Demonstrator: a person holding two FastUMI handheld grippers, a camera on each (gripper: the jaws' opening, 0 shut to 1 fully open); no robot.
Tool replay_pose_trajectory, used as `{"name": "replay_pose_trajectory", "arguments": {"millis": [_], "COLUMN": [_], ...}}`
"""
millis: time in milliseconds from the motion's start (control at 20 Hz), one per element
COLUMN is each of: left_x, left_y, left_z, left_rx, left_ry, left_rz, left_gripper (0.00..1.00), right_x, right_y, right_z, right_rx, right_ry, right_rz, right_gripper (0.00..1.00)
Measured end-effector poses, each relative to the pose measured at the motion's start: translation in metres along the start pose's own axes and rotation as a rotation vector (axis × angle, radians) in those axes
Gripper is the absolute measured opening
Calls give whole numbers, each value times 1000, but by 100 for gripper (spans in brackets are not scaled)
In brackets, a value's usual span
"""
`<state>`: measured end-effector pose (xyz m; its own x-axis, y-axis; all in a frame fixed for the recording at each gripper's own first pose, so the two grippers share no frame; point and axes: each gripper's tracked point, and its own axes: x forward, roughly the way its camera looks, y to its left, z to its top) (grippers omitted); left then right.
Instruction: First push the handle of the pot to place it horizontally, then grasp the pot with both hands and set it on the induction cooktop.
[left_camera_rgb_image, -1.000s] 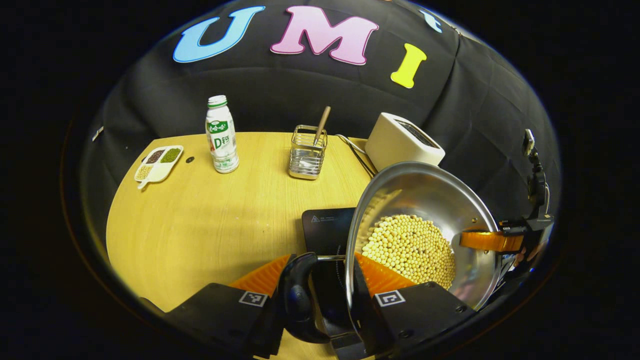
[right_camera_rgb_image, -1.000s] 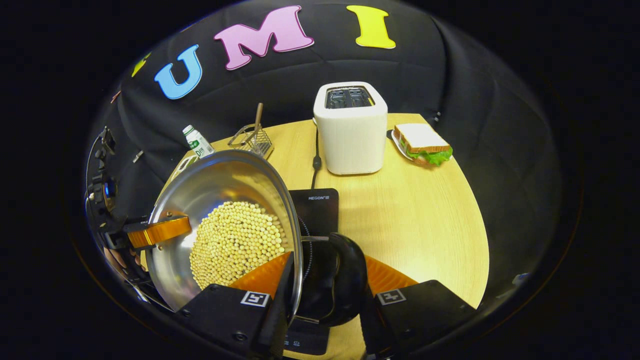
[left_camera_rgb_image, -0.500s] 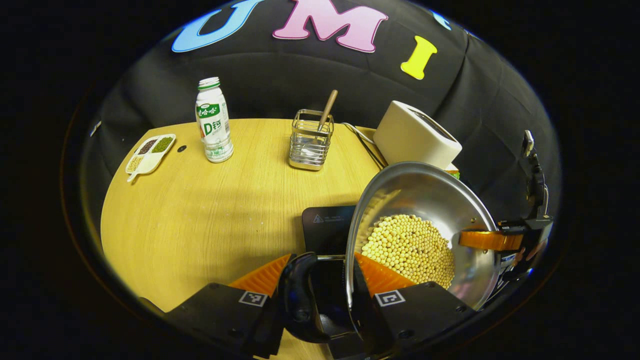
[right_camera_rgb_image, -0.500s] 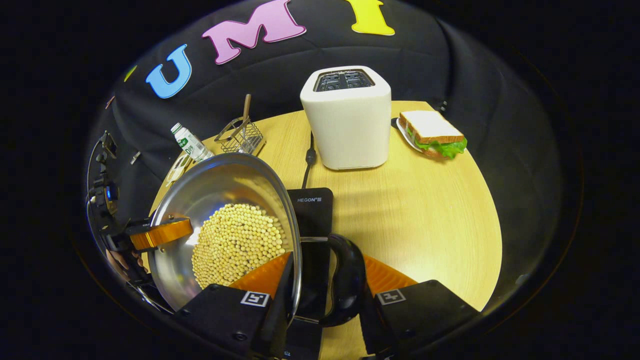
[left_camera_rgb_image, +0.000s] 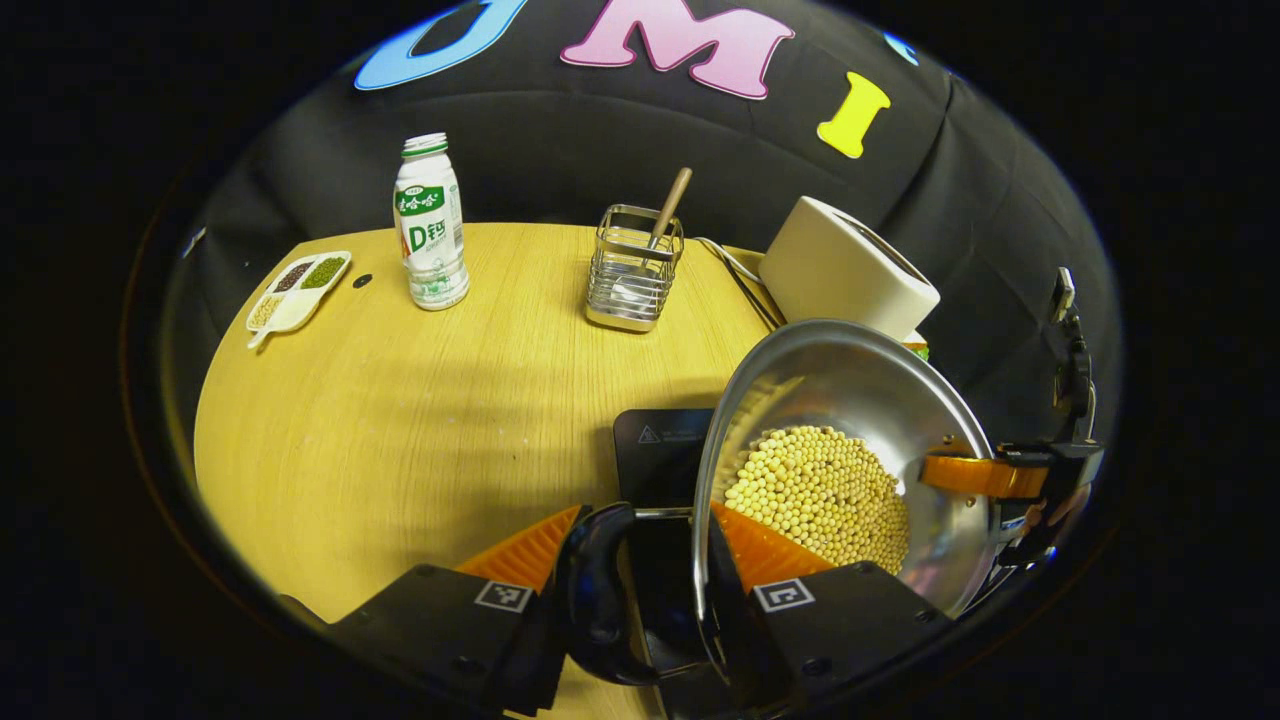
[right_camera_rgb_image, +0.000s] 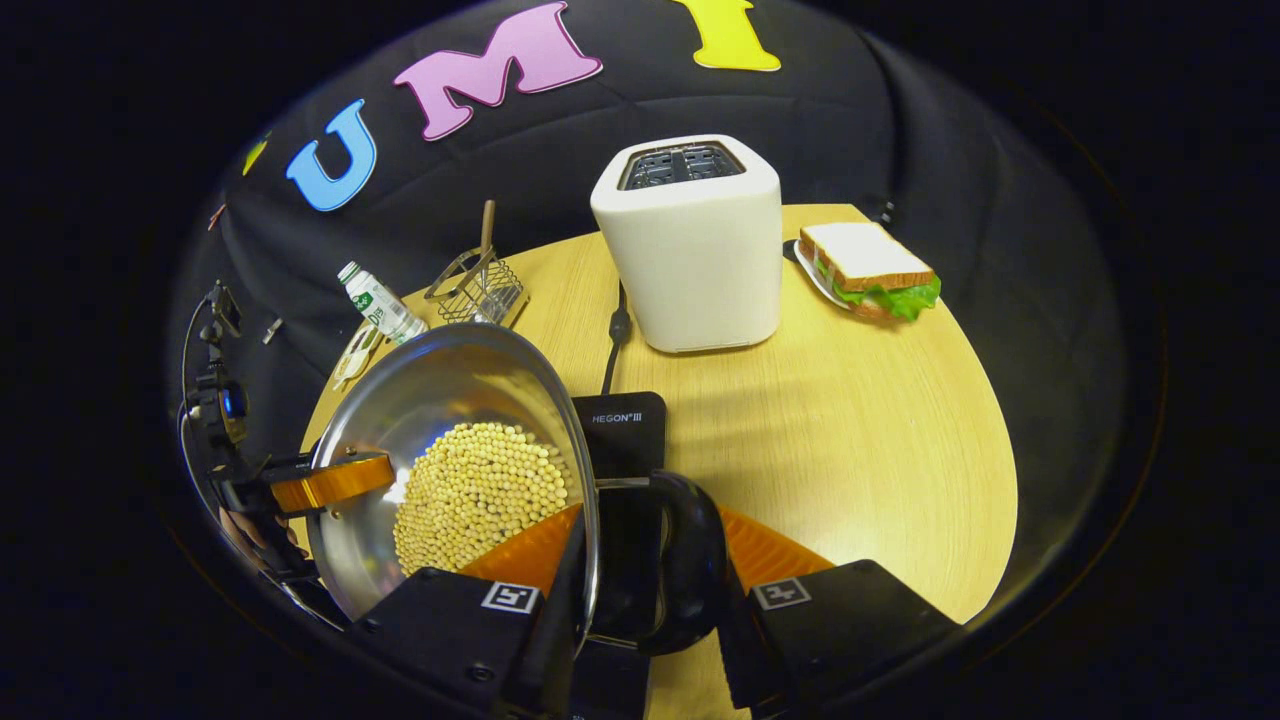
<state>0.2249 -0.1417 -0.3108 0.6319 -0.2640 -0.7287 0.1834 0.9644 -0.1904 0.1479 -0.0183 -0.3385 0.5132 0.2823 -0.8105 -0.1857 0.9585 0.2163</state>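
Left gripper view, both claws clamped on pot (left_camera_rgb_image: 850, 470) handles, toaster (left_camera_rgb_image: 845, 280) just behind, cooktop (left_camera_rgb_image: 660, 455) beneath.

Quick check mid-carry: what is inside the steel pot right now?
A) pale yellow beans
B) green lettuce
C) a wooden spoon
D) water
A: the round stainless-steel pot holds a heap of pale yellow beans, seen from both gripper views.

Pot (left_camera_rgb_image: 850, 400) covers most of the black induction cooktop (left_camera_rgb_image: 665, 450); toaster (left_camera_rgb_image: 850, 280) partly hidden behind its rim. Tray (left_camera_rgb_image: 296, 300) contents too small to identify.
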Motion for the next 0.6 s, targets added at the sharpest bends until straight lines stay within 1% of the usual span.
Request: {"name": "replay_pose_trajectory", "arguments": {"millis": [50, 150, 200, 250, 300, 350, 400, 450, 500, 600], "left_x": [-1, -2, -2, -3, -6, -10, -16, -23, -35, -58], "left_y": [1, 2, 5, 5, 8, 9, 8, 5, 5, 5], "left_z": [2, 3, 5, 4, 2, 2, 4, 6, 10, 19], "left_rx": [19, 43, 43, 37, 31, 30, 32, 34, 42, 60], "left_ry": [1, 2, -3, 1, 10, 13, 4, -9, -29, -78], "left_rz": [11, 37, 54, 72, 96, 111, 115, 112, 120, 136], "left_gripper": [70, 72, 75, 80, 82, 88, 91, 96, 96, 96], "right_x": [0, -1, -2, -4, -6, -9, -14, -20, -25, -45], "right_y": [0, 2, 3, 3, 2, 2, 1, 1, 2, 5], "right_z": [-1, -2, -1, -1, -1, 0, 3, 6, 8, 11], "right_rx": [3, -6, -13, -20, -22, -16, -9, -1, 8, 12], "right_ry": [3, 4, 4, 2, -3, -8, -20, -37, -50, -81], "right_rz": [0, 4, 6, 3, -5, -11, -18, -23, -27, -35], "right_gripper": [62, 63, 64, 64, 66, 69, 84, 84, 99, 99]}}
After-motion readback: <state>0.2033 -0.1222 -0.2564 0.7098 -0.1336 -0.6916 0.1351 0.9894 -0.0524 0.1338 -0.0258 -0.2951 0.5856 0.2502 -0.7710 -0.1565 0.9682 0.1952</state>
